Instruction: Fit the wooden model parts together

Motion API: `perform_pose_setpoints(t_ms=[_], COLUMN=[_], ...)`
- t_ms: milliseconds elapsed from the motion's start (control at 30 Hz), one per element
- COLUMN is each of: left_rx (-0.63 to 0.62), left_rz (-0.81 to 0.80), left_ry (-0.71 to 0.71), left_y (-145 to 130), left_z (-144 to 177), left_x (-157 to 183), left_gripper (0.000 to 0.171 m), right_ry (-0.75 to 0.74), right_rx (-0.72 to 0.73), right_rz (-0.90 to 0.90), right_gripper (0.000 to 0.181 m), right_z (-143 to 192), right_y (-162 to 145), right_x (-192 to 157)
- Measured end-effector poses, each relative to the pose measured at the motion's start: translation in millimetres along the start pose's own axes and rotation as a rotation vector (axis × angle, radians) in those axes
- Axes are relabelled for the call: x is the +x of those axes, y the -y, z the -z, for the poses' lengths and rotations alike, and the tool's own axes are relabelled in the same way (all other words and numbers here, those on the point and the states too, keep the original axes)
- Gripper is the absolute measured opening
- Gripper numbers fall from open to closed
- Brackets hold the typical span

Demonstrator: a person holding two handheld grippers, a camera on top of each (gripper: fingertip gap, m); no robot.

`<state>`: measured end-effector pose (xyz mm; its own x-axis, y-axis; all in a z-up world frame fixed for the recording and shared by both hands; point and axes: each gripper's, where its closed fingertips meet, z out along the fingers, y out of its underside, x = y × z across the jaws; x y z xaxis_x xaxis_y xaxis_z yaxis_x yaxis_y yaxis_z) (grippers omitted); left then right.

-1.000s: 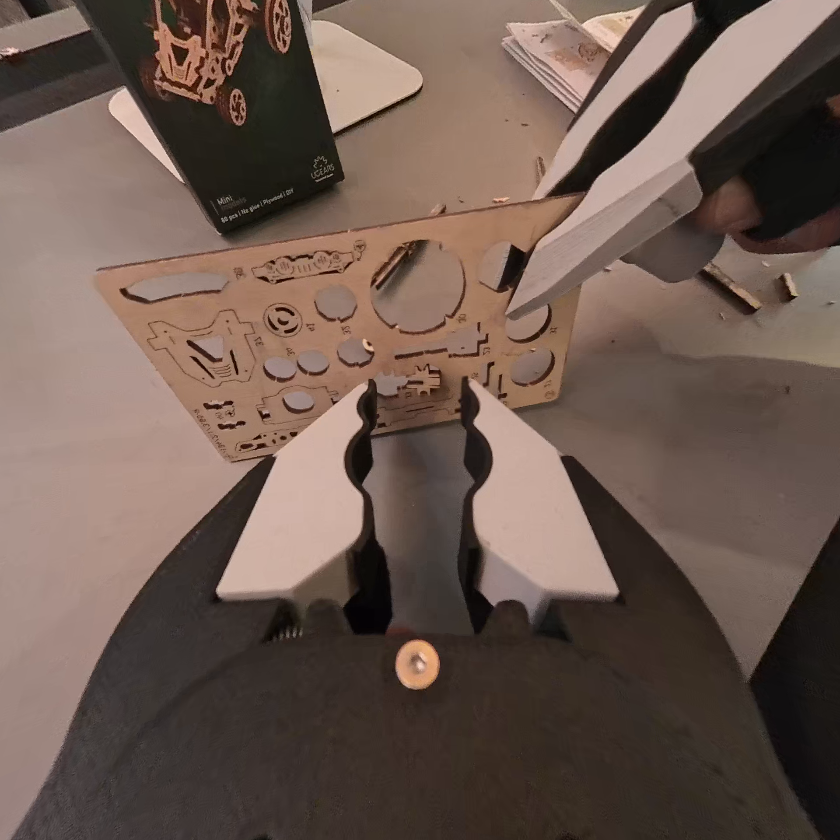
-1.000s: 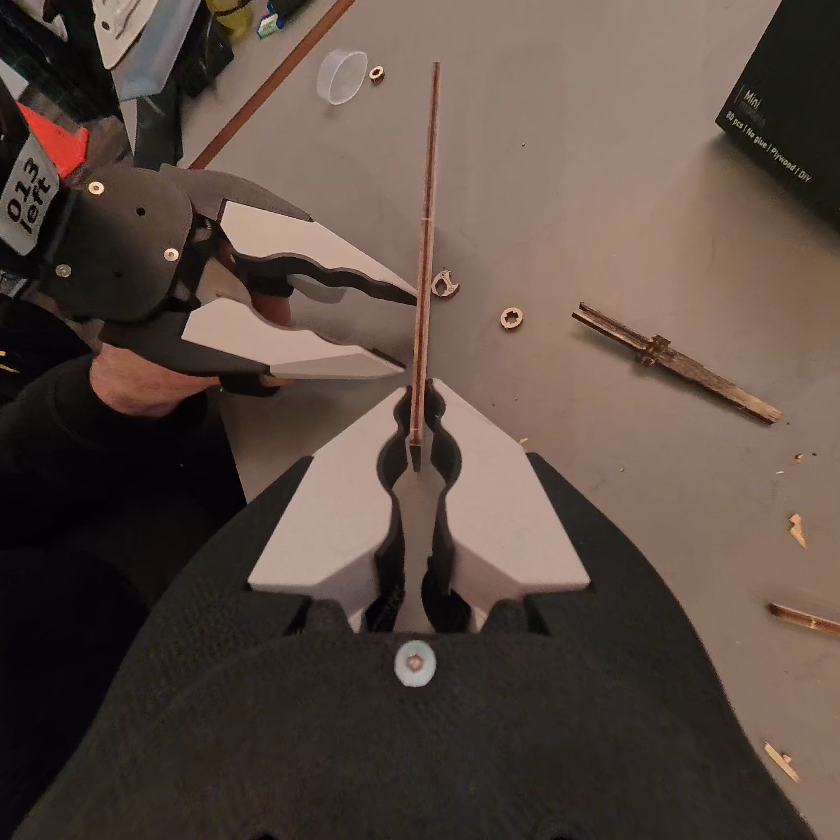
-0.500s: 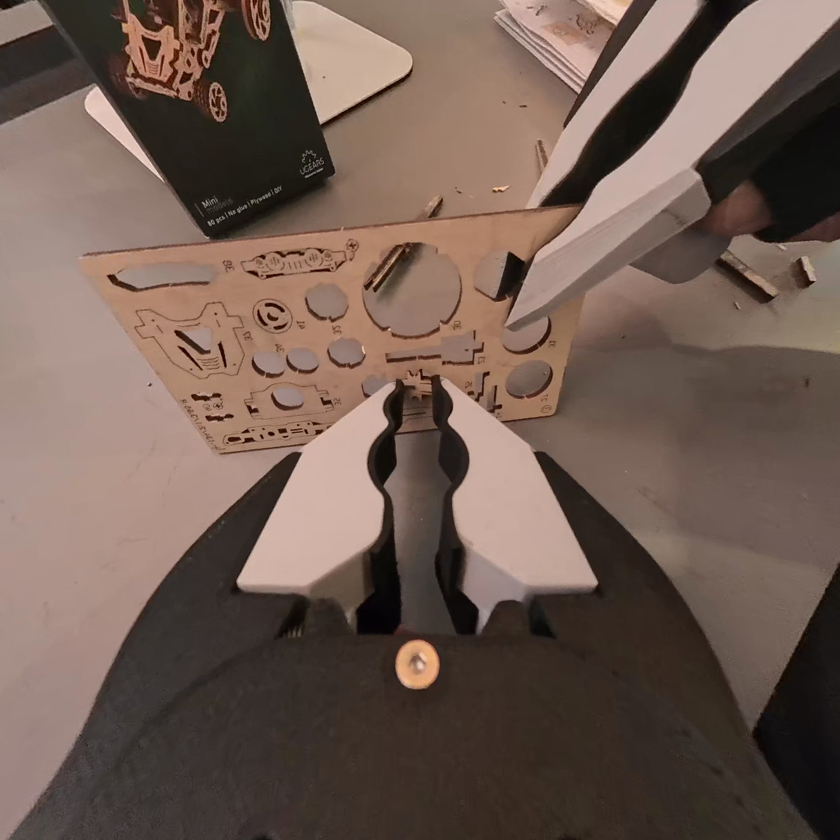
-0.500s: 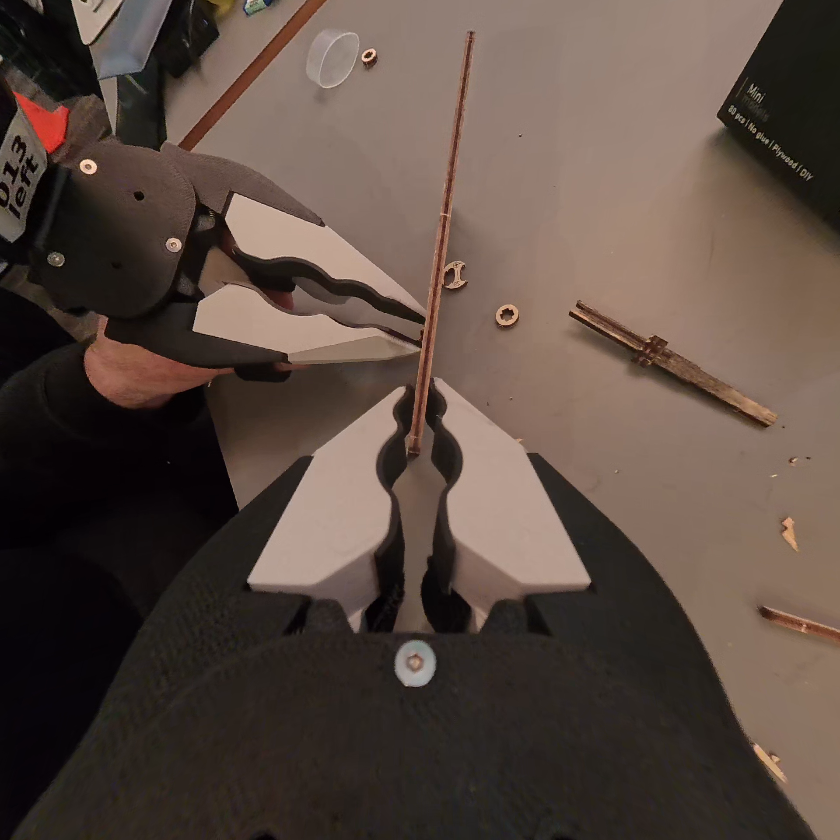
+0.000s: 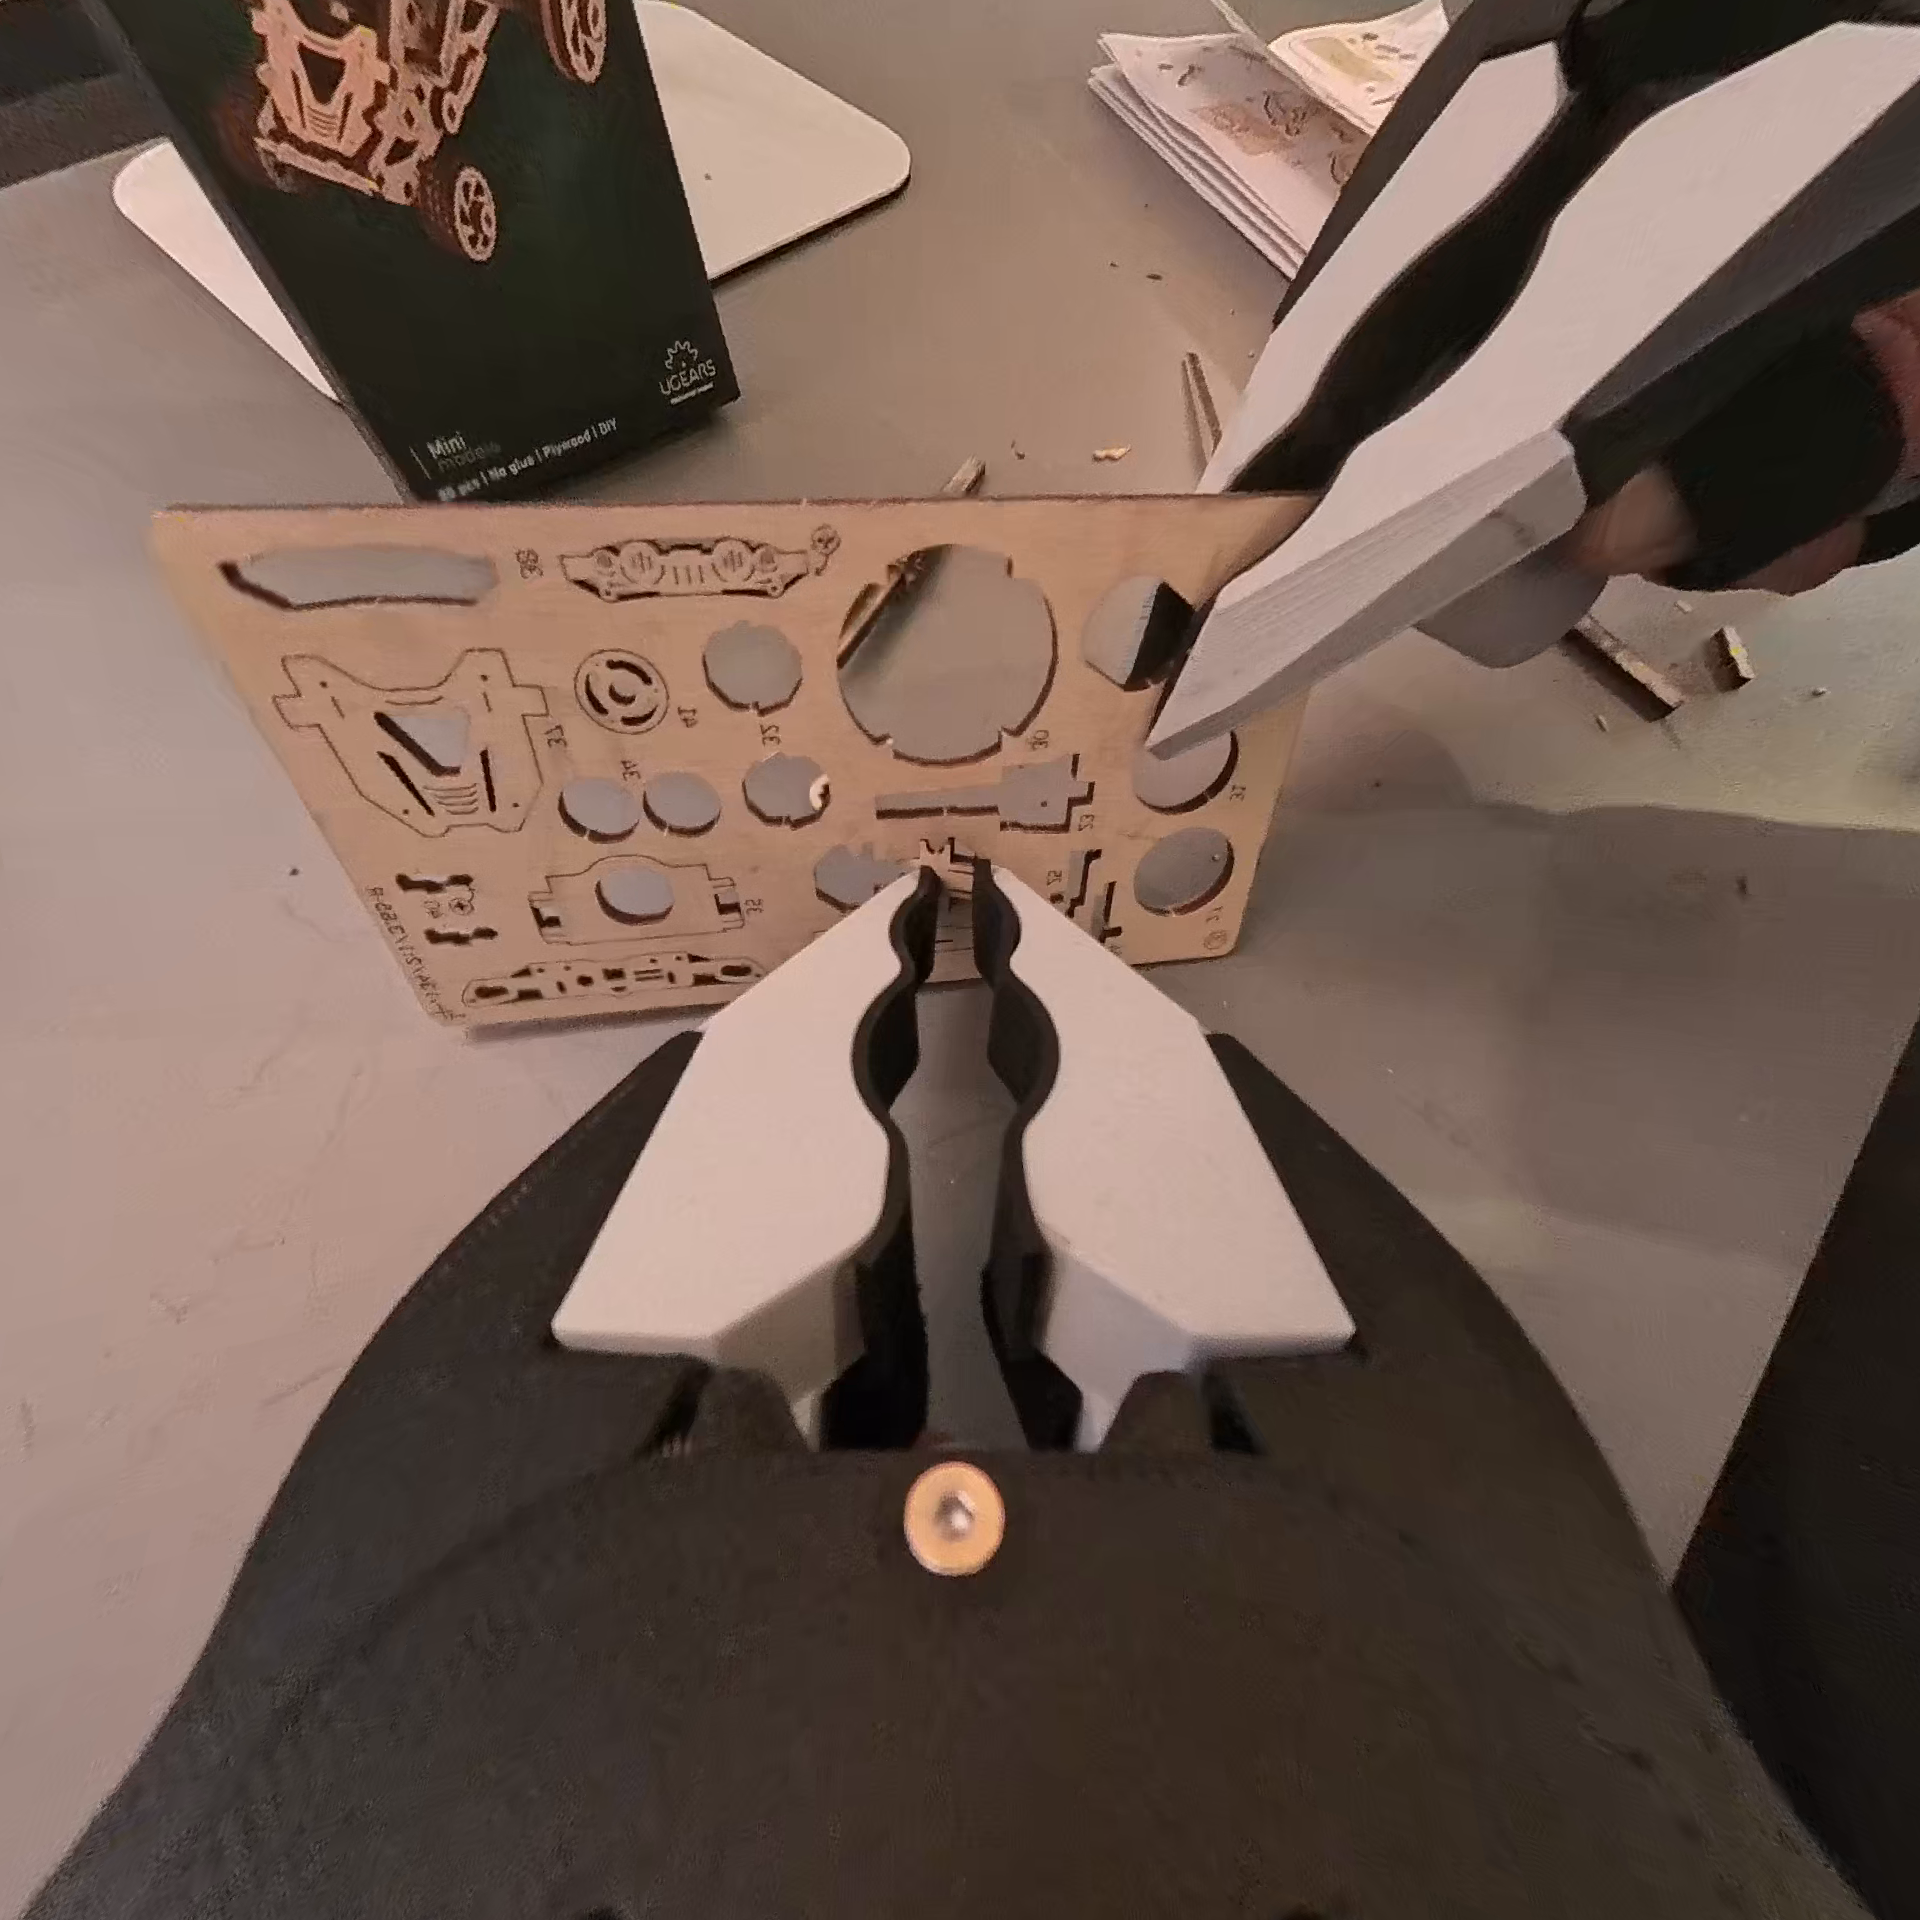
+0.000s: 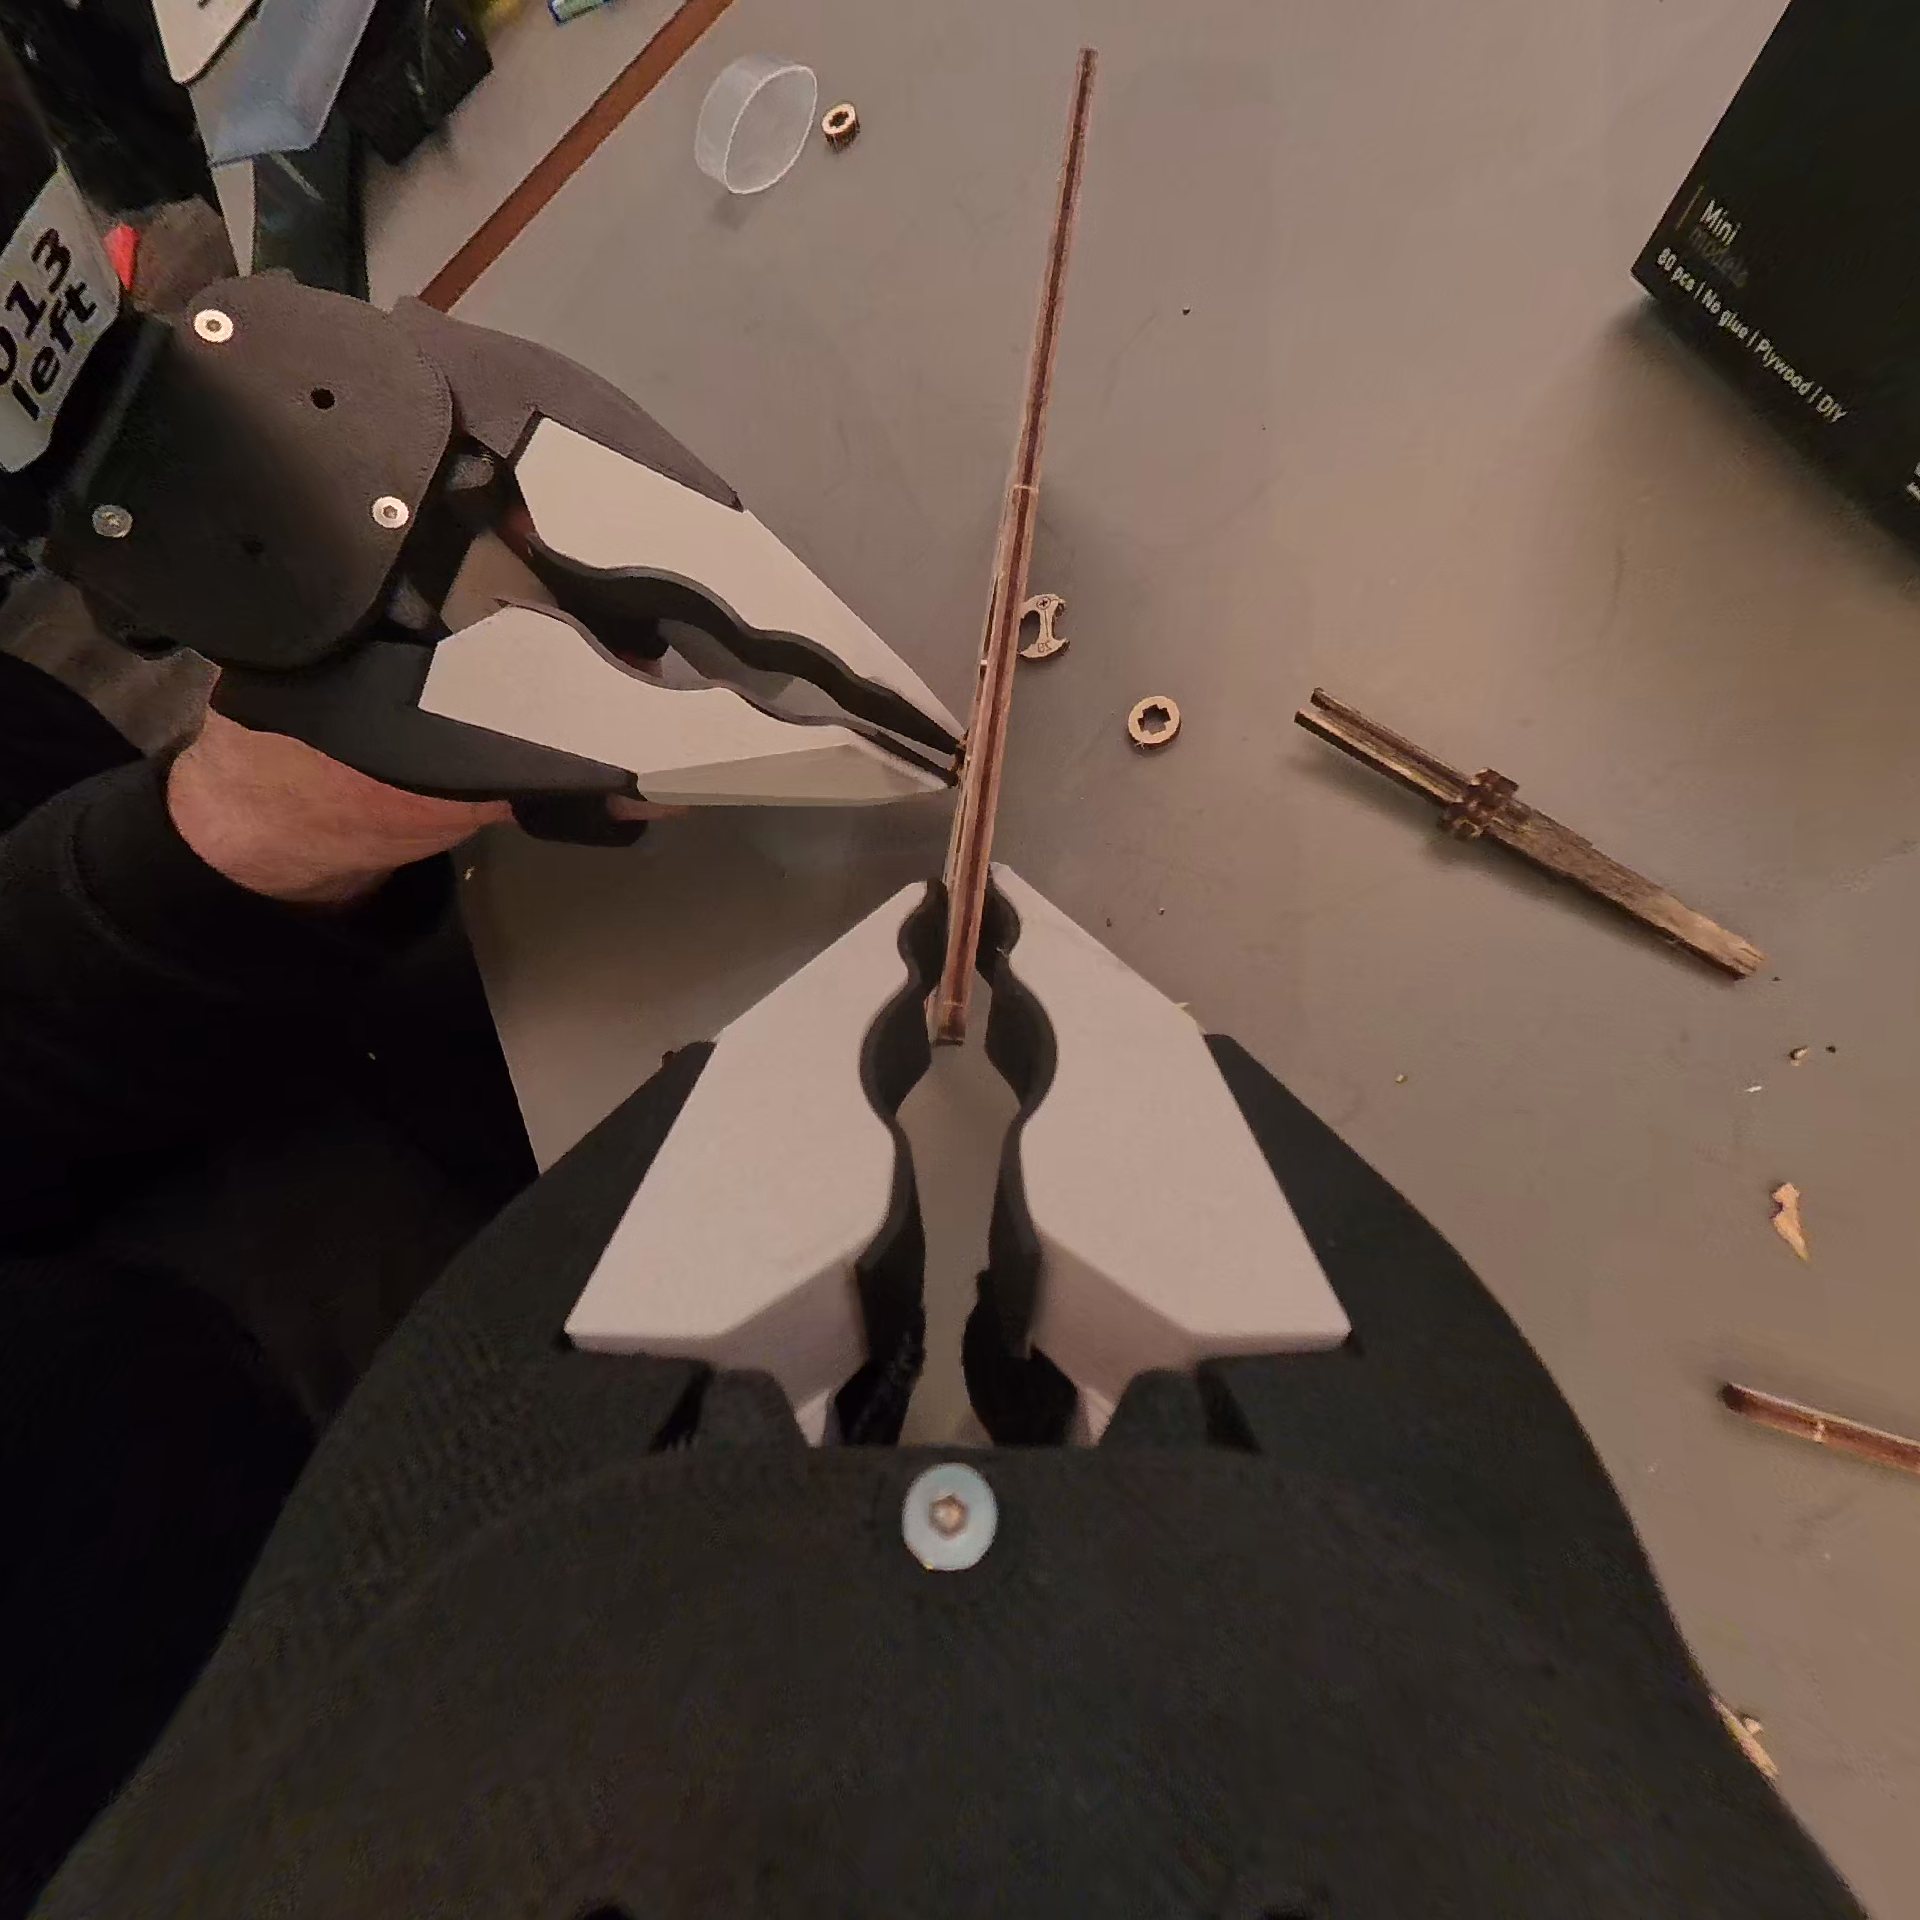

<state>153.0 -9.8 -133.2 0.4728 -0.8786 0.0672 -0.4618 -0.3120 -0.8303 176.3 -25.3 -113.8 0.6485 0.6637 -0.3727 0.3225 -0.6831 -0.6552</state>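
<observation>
A thin plywood sheet with several cut-out holes and uncut model parts stands upright on its long edge on the grey table. It shows edge-on in the right wrist view. My right gripper is shut on the sheet's near end and holds it upright; it also shows in the left wrist view. My left gripper faces the sheet's flat side, its jaws nearly closed on a small wooden part low in the sheet. From the right wrist view the left gripper has its tips against the sheet.
A dark model box stands behind the sheet on a white base. A booklet lies at the back right. A wooden axle piece, small rings, a clear cup and wood scraps lie on the table. Spacing between my two grippers at the tips: around 4 cm. The wooden axle piece is about 10 cm from my right fingertips.
My left gripper has moved forward to the sheet and its jaws have narrowed from wide open to nearly closed on a small part. The right gripper keeps holding the sheet.
</observation>
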Motion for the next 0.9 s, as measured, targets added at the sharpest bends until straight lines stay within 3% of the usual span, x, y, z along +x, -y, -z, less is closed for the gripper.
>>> perform_pose_setpoints(t_ms=[567,667,700,767,900], left_rx=[0.048,0.035,0.079,0.053,0.038], left_rz=[0.006,0.056,0.090,0.042,-0.032], left_ry=[0.007,0.115,0.070,0.037,0.051], left_y=[5,-1,3,0,2], left_z=[5,13,18,14,8], left_x=[-1,-29,-28,-15,-5], left_gripper=[0.000,0.000,0.000,0.000,0.035], right_ry=[-0.027,-0.043,-0.050,-0.047,-0.051], right_rx=[0.005,0.002,0.013,0.021,0.001], right_rz=[0.023,0.019,0.009,0.004,0.036], right_gripper=[0.001,0.001,0.001,0.001,0.001], right_z=[1,6,8,6,3], right_y=[2,0,0,1,2], right_x=[-1,2,5,5,1])
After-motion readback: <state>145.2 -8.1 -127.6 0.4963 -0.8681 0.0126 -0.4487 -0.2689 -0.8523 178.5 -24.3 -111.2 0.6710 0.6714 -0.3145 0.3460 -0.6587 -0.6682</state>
